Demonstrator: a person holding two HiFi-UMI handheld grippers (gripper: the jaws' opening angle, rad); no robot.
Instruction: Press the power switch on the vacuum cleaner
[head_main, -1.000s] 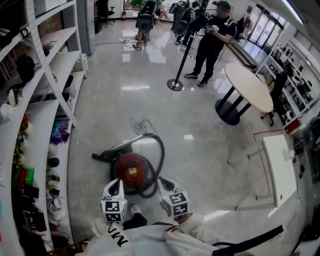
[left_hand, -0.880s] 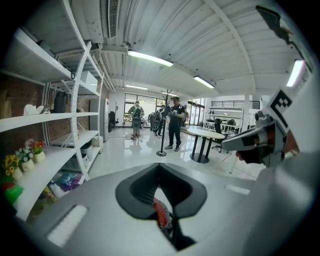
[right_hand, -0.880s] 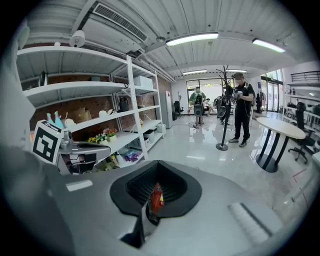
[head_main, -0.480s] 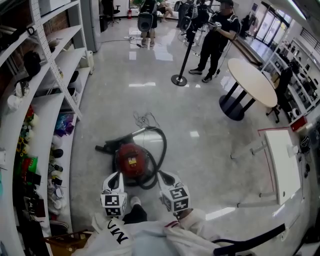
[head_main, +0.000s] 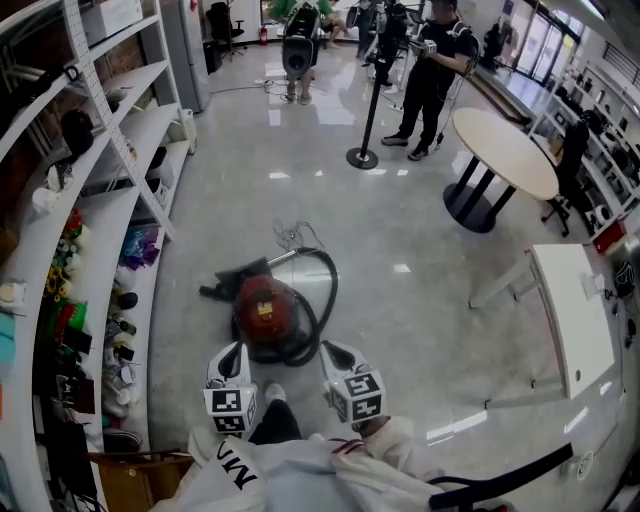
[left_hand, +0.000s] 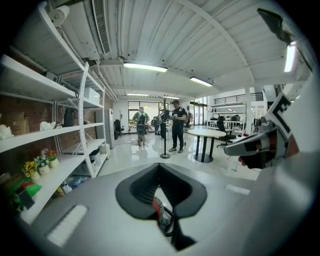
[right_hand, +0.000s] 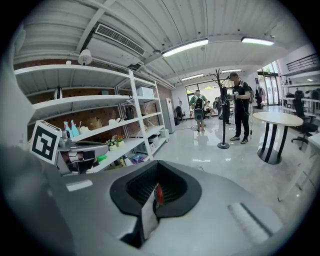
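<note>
Close by the person's knees, the left gripper (head_main: 233, 352) and right gripper (head_main: 332, 352) each have their jaws drawn together on nothing. Their tips hang near the red vacuum cleaner (head_main: 265, 308), which sits on the floor (head_main: 400, 300) inside its looped hose (head_main: 326, 290). Neither seems to touch it, so I'd judge the switch unpressed and the push still to do. Farther off stands a round table (head_main: 505, 150).
</note>
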